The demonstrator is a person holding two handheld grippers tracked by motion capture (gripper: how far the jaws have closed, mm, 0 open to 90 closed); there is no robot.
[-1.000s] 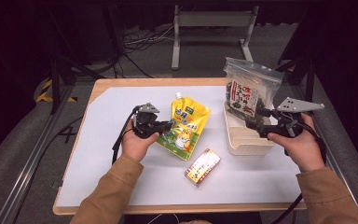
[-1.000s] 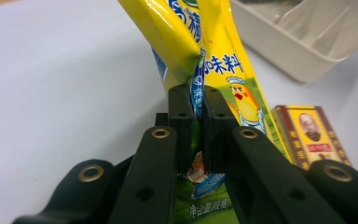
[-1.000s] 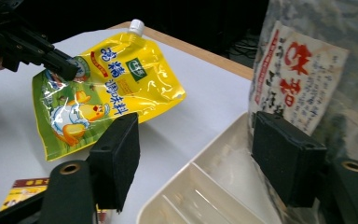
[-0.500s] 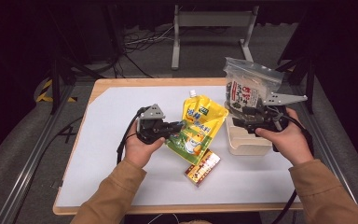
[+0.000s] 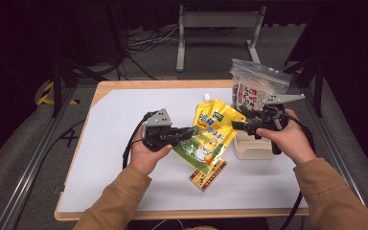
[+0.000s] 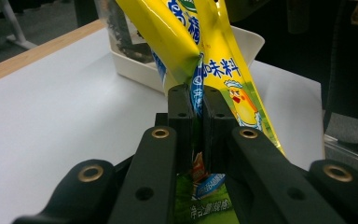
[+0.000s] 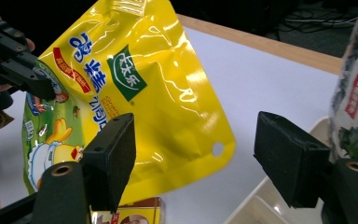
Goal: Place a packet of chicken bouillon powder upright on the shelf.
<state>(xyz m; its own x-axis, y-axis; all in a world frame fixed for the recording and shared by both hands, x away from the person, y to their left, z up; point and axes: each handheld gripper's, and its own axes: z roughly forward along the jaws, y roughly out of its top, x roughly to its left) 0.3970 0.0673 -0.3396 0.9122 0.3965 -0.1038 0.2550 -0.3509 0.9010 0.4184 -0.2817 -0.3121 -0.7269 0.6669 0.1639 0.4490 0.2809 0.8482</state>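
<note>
A yellow spouted pouch with a cartoon chick [image 5: 211, 134] hangs tilted above the table, spout away from me. My left gripper [image 5: 189, 132] is shut on its left edge; in the left gripper view the pads [image 6: 182, 112] pinch the pouch's seam [image 6: 198, 93]. My right gripper [image 5: 235, 125] is at the pouch's right edge, open. Its jaws have just been opening further. In the right gripper view the pouch's [image 7: 135, 84] lower corner reaches into the gap, with neither pad [image 7: 284, 154] touching it.
A small red and yellow box [image 5: 208, 175] lies on the white table top [image 5: 120, 143] under the pouch. A white tub [image 5: 254, 146] stands at the right, with a clear bag of dark snacks [image 5: 256, 88] upright in it.
The left gripper has lifted the pouch off the table and carried it to the right. The right gripper has come left to the pouch's edge.
</note>
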